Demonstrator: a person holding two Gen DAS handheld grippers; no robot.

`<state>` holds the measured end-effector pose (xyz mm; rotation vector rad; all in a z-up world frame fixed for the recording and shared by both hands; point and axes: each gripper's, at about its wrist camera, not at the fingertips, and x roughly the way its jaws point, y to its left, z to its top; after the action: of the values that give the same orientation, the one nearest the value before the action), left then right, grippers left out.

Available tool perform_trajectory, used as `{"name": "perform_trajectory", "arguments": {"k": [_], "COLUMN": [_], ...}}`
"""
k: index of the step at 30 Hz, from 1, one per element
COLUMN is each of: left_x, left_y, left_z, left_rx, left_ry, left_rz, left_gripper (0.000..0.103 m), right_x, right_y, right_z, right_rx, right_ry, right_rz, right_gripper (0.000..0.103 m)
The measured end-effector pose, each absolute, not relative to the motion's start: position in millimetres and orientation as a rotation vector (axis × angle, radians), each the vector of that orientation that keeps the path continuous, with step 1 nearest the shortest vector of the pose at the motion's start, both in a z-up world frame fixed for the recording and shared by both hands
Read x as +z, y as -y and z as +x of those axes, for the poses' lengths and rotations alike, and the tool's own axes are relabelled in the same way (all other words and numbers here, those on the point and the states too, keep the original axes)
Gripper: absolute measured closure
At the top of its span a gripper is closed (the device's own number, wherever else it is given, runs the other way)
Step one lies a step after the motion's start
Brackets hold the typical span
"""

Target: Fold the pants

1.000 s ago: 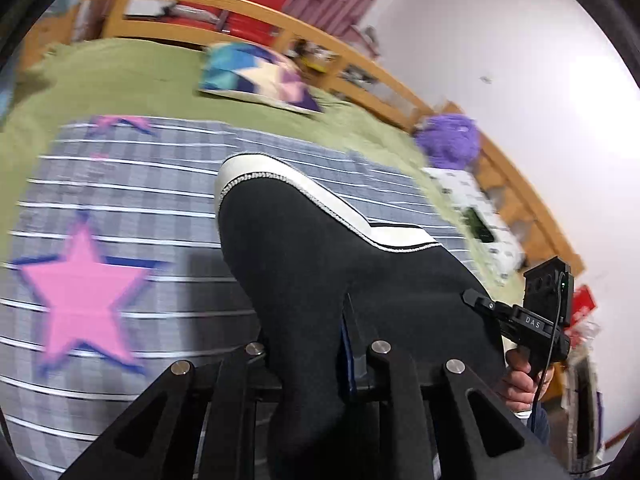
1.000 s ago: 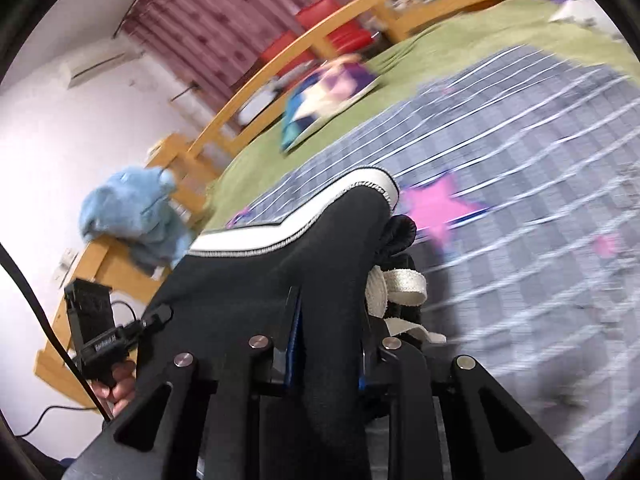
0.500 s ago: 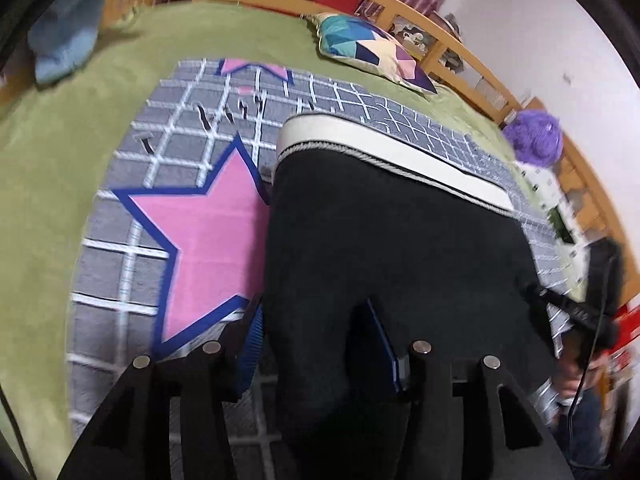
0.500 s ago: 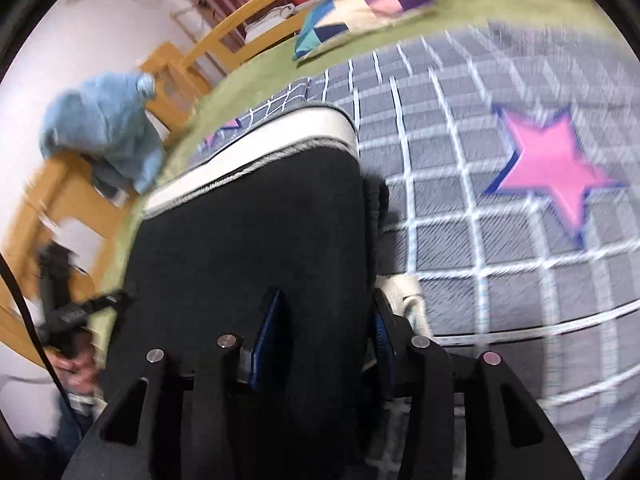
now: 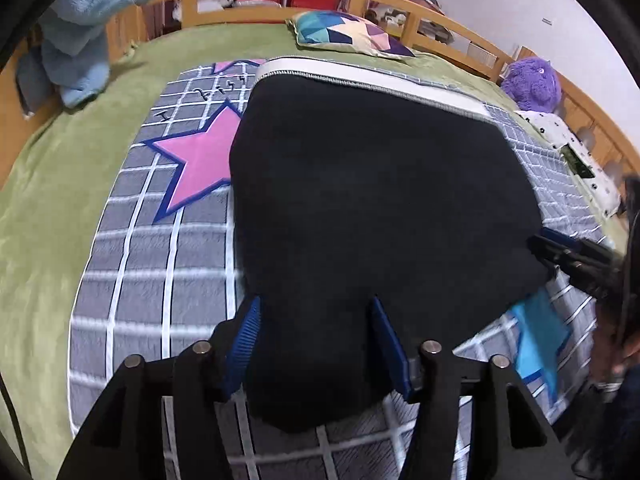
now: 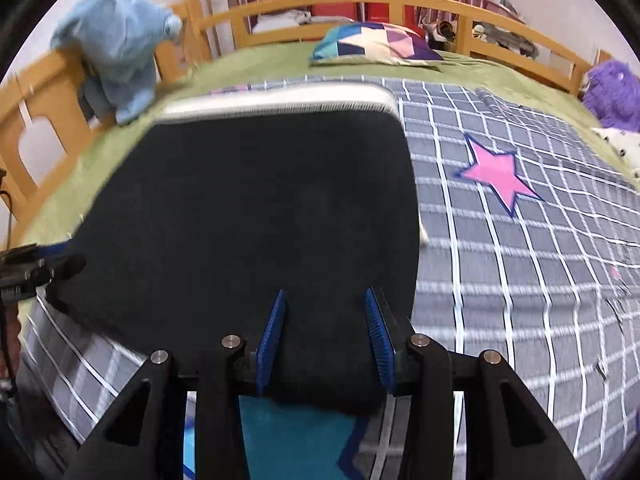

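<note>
The black pants (image 5: 380,200) lie folded flat on the checked blanket, with their white waistband (image 5: 360,80) at the far edge. My left gripper (image 5: 318,320) is over the near left corner. Its jaws are opening, and the cloth lies between the blue pads (image 5: 248,336) without being pinched. In the right wrist view the same pants (image 6: 260,208) fill the middle. My right gripper (image 6: 326,316) stands open over their near right corner, its pads (image 6: 376,336) apart with the cloth loose between them. Each gripper shows at the edge of the other's view: the right gripper (image 5: 568,256), the left gripper (image 6: 36,268).
The grey checked blanket (image 5: 160,280) with a pink star (image 5: 196,160) covers a green bedspread (image 5: 60,180). A patterned pillow (image 5: 348,36) lies beyond. A blue plush (image 6: 116,48) hangs on the wooden rail (image 6: 360,0), and a purple plush (image 5: 528,84) sits far right.
Both grippers came down and forward, laying the lifted pants flat on the blanket. Both sets of jaws went from shut on the cloth to apart.
</note>
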<state>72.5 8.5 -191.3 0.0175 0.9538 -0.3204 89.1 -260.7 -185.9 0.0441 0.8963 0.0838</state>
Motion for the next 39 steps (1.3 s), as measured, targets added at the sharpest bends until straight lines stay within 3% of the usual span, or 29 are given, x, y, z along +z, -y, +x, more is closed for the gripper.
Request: {"name": "perform_trajectory", "arguments": {"k": [5,10,15,18,22,26,33,39], "left_x": [-164,-134,-121,-122,-143,-177,-170,-182], "left_y": [-22,-19,1,22,53,53,37,10], "left_z": [73,102,155,181,215,246,213,151], "left_rx": [-0.364,-0.355,-0.383,-0.398,-0.349,-0.326,-0.341,-0.347], "left_ry": [-0.920,-0.814,-0.775,-0.756,-0.731,-0.852,-0.866,-0.935], "left_rz": [-0.021,-0.001,-0.049,-0.035,0.071,0.068,0.082,0.038], "left_gripper": [0.047,0.046,0.046,0.046,0.044,0.044,0.040,0.040], "right_x": [-181,-142,-129,-128,-156,-178,-175,-176], "right_y": [265,272,267,260,247,258,258,264], "right_z": [81,93,160,189,231,249,233,165], "right_rx": [0.120,0.127,0.092,0.129,0.118,0.117,0.083,0.073], "right_ry": [-0.955,-0.812,-0.756,-0.736,-0.733,-0.767,-0.775,-0.808], "right_rz": [0.052,0.057,0.046,0.053,-0.061,-0.046,-0.060,0.004], "right_gripper": [0.062,0.062,0.061,0.061,0.053,0.053,0.053,0.053]}}
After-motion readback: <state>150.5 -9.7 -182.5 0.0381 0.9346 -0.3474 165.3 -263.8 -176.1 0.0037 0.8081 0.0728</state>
